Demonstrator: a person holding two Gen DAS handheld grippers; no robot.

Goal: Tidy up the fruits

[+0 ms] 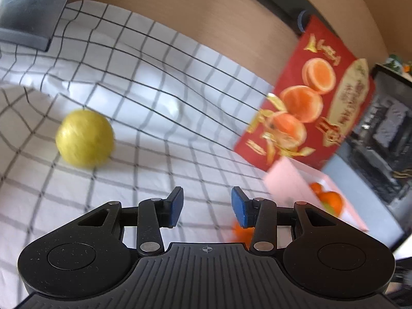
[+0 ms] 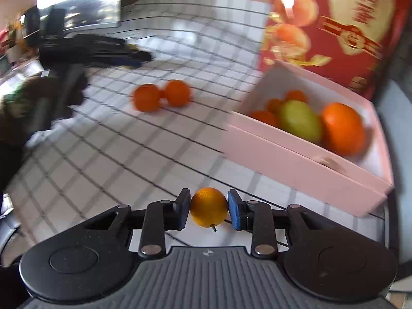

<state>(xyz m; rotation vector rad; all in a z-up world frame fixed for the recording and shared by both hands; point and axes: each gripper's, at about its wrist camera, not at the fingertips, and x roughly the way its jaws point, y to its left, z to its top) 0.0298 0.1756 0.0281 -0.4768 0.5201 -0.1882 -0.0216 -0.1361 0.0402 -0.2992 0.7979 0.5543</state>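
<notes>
My right gripper (image 2: 209, 209) is shut on a small orange (image 2: 208, 207), held above the checked cloth short of the pink box (image 2: 303, 170). That box holds a green fruit (image 2: 300, 121), a large orange (image 2: 343, 128) and several small oranges. Two small oranges (image 2: 161, 96) lie on the cloth further back. My left gripper (image 1: 207, 209) stands open with nothing between its blue pads. A yellow-green round fruit (image 1: 85, 137) rests on the cloth ahead to its left. An orange fruit (image 1: 242, 231) shows partly behind its right finger. The pink box (image 1: 291, 180) is on its right.
A red lid (image 1: 311, 95) printed with oranges stands upright behind the pink box. The white checked cloth (image 1: 159, 97) covers the table, rumpled at the left. A dark flat object (image 1: 28, 7) sits at the far left corner. The other hand-held gripper (image 2: 77, 51) appears far left in the right wrist view.
</notes>
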